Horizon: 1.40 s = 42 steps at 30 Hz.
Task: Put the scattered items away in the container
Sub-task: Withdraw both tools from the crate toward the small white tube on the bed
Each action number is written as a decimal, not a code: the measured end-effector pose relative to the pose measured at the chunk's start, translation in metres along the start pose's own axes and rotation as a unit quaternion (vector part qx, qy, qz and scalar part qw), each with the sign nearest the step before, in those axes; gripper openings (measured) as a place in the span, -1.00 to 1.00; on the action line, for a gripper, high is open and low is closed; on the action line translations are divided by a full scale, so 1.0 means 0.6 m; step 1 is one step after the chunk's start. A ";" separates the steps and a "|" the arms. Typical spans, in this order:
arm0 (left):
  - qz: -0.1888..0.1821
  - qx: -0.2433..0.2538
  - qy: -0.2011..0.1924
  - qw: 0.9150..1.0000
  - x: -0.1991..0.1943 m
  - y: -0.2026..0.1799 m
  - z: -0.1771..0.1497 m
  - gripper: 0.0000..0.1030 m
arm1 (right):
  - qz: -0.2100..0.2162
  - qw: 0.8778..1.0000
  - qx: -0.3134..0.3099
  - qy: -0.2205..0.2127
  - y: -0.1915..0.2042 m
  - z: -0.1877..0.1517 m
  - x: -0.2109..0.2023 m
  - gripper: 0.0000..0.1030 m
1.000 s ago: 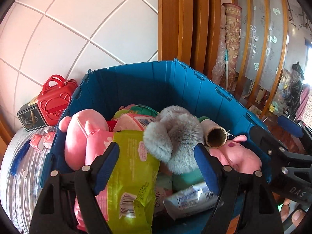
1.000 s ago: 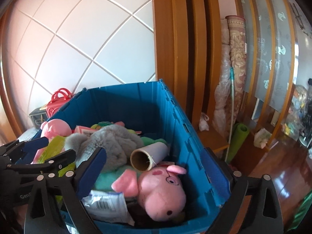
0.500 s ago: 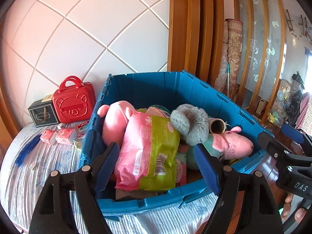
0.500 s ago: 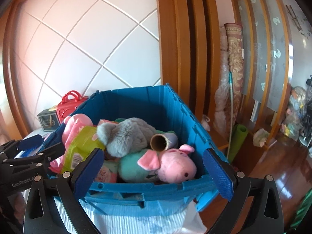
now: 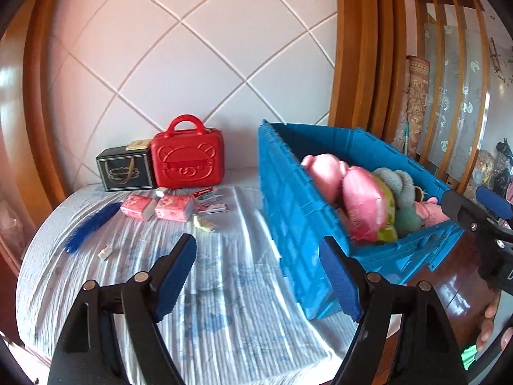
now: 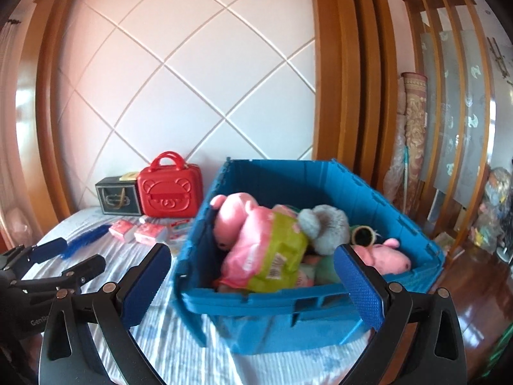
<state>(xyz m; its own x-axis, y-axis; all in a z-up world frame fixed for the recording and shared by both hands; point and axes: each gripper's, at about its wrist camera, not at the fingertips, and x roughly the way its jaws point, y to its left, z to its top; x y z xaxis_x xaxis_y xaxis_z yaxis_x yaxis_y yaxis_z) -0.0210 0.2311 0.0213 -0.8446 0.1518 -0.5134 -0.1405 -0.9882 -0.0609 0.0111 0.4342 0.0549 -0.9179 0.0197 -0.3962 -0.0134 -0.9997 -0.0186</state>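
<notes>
A blue crate point(image 5: 288, 205) point(image 6: 288, 301) stands on the striped cloth and holds pink plush toys point(image 6: 234, 215), a pink-green wipes pack point(image 6: 272, 256) point(image 5: 368, 205), a grey plush point(image 6: 327, 227) and a cardboard tube point(image 6: 364, 234). My left gripper point(image 5: 258, 276) is open and empty, above the cloth left of the crate. My right gripper point(image 6: 253, 285) is open and empty, in front of the crate's near wall. Pink tissue packs point(image 5: 157, 207) point(image 6: 138, 232), small cards point(image 5: 210, 200) and a blue feather point(image 5: 91, 224) point(image 6: 85, 240) lie on the cloth.
A red bear case point(image 5: 187, 160) point(image 6: 170, 192) and a dark box point(image 5: 125, 168) point(image 6: 118, 195) stand against the tiled wall. A small white piece point(image 5: 105, 252) lies on the cloth. Wooden posts and the cloth's right edge are beside the crate.
Both grippers have pulled back from above the crate and up. The left one has swung left, so the cloth and the scattered items now show.
</notes>
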 end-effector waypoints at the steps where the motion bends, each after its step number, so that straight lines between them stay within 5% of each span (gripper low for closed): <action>1: 0.003 -0.004 0.001 1.000 -0.006 0.025 -0.005 0.53 | 0.003 1.000 -0.005 0.000 0.026 -0.001 -0.002 0.99; 11: 0.040 -0.060 0.011 0.997 -0.006 0.206 -0.027 0.53 | 0.059 0.997 -0.045 0.011 0.215 0.006 0.035 0.99; 24: 0.140 -0.100 0.056 0.984 0.145 0.360 -0.023 0.53 | 0.165 0.985 -0.053 0.027 0.306 0.033 0.260 0.99; 31: 0.168 -0.103 0.107 0.975 0.234 0.463 -0.052 0.53 | 0.172 0.978 -0.058 0.105 0.351 0.008 0.404 0.99; 42: 0.130 -0.076 0.185 0.971 0.414 0.636 -0.113 0.53 | 0.114 0.963 -0.038 0.239 0.422 -0.087 0.588 0.99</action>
<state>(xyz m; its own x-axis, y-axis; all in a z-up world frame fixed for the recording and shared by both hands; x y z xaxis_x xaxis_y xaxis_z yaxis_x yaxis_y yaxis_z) -0.2496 -0.1099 -0.1876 -0.5947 -0.0939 -0.7984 0.1542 -0.9880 0.0013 -0.2955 0.1884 -0.1375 -0.6051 -0.1797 -0.7756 0.2132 -0.9752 0.0595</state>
